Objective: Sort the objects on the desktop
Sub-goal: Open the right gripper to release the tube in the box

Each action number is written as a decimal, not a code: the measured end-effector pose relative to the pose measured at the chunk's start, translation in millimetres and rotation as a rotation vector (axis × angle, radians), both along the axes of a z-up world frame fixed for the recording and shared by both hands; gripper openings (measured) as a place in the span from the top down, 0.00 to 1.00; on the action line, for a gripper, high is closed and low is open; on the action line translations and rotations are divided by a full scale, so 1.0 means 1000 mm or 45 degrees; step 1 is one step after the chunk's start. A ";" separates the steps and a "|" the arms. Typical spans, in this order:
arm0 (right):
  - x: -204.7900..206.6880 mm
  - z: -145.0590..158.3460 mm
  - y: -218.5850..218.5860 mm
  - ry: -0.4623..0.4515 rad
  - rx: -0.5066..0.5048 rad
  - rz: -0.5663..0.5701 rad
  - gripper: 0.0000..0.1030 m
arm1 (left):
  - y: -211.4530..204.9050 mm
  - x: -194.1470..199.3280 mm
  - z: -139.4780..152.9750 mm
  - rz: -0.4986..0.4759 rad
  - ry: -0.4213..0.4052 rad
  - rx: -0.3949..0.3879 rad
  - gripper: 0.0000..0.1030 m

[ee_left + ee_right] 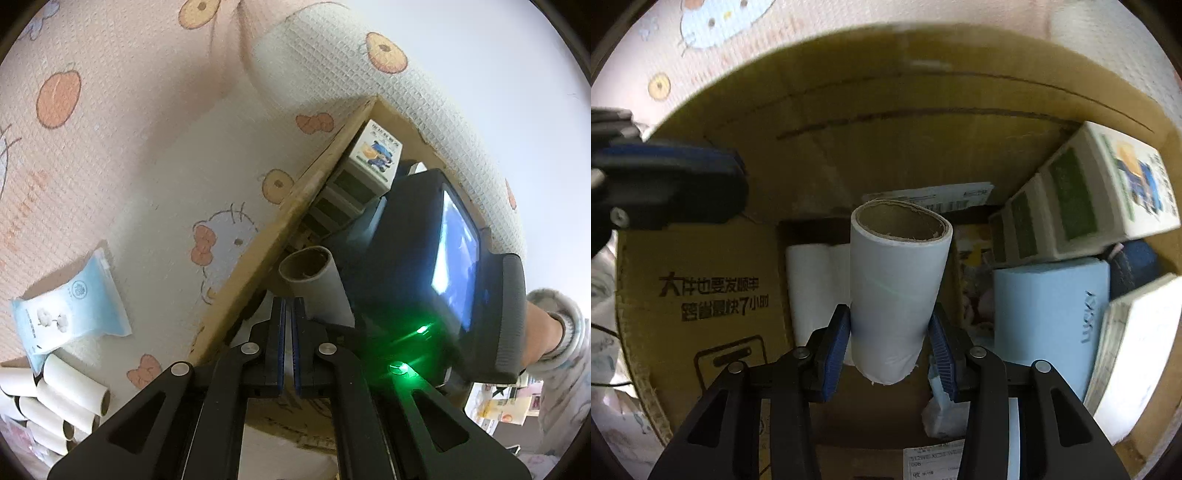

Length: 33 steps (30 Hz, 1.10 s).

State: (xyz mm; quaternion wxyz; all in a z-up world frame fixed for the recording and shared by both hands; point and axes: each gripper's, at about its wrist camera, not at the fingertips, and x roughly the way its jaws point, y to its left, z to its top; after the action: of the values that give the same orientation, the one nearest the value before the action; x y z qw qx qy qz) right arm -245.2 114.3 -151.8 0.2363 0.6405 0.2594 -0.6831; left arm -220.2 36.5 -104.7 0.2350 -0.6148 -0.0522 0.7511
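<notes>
My right gripper [891,328] is shut on a white cardboard tube [899,284] and holds it inside an open cardboard box [849,122], above two white tubes [816,288] lying on the box floor. The held tube also shows in the left wrist view [314,275], beside the box wall [258,254]. My left gripper [289,306] is shut and empty, at the box's left rim; it shows in the right wrist view at the left [665,184].
The box holds white and green cartons [1082,199], a light blue pack [1049,317] and another white box [1134,350]. Outside on the cartoon-print cloth [129,147] lie a blue tissue pack [70,310] and a heap of several white tubes [55,402].
</notes>
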 end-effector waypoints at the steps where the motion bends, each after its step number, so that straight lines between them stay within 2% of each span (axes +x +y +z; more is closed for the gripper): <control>1: 0.000 -0.003 -0.004 0.016 0.042 0.035 0.61 | -0.001 0.000 -0.001 0.004 -0.001 -0.009 0.97; 4: 0.000 -0.012 -0.010 0.038 0.153 0.091 0.61 | -0.003 0.004 -0.003 0.017 0.001 -0.019 0.97; 13: -0.004 -0.027 -0.015 -0.030 0.291 0.108 0.61 | -0.014 0.011 0.002 0.029 0.018 0.022 0.97; 21: 0.002 -0.031 -0.017 0.052 0.345 0.150 0.61 | -0.020 0.010 0.005 0.053 0.004 0.035 0.97; 27: -0.004 -0.027 -0.014 -0.014 0.289 0.109 0.61 | -0.020 0.011 0.005 0.059 0.020 0.011 0.97; 33: 0.003 0.000 -0.012 0.053 0.263 0.155 0.61 | -0.017 0.015 0.012 0.071 0.078 -0.007 0.91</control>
State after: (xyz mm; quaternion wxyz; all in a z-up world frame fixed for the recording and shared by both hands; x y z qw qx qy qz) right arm -241.8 102.3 -151.7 0.2046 0.6302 0.3716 -0.6503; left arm -205.0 19.4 -92.9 0.2135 -0.5905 -0.0600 0.7760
